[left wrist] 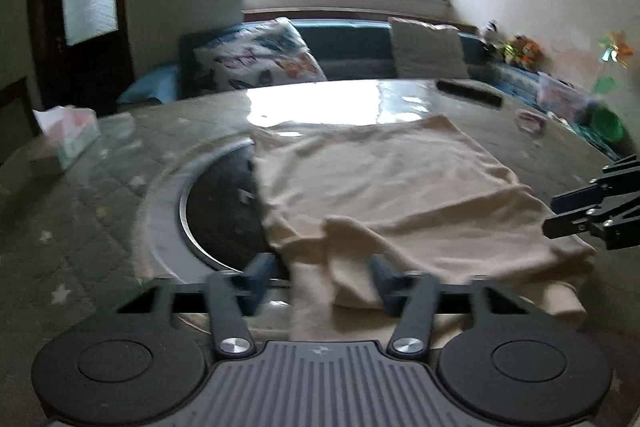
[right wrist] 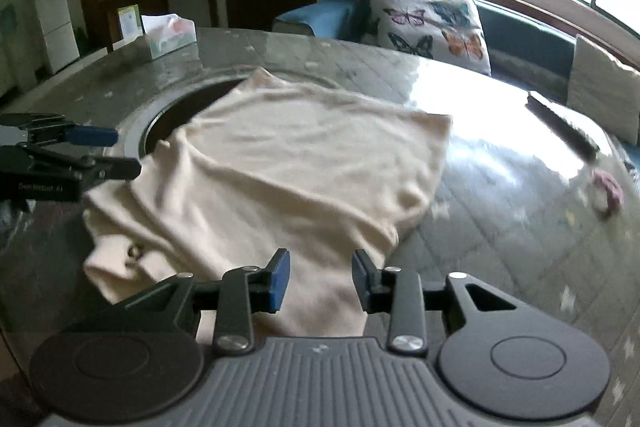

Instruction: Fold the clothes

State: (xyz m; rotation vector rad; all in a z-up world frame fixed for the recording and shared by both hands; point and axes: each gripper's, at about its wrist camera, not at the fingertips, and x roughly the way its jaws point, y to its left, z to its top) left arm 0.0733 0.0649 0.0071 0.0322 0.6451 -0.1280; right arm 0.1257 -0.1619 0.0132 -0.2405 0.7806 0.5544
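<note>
A cream garment (left wrist: 384, 183) lies partly folded on a round glass-topped table (left wrist: 100, 195); it also shows in the right wrist view (right wrist: 288, 167). My left gripper (left wrist: 320, 275) is open, its blue-padded fingers on either side of a bunched near corner of the cloth. My right gripper (right wrist: 320, 275) is open over the garment's near edge, the cloth passing between the fingers. The right gripper shows at the right edge of the left wrist view (left wrist: 560, 215), and the left gripper at the left edge of the right wrist view (right wrist: 116, 151).
A dark round recess (left wrist: 224, 211) in the table centre lies partly under the garment. A tissue box (left wrist: 68, 135) stands at the far left, a dark remote (left wrist: 468, 93) and a small pink item (left wrist: 530, 119) at the far right. A sofa with cushions (left wrist: 260, 59) is behind.
</note>
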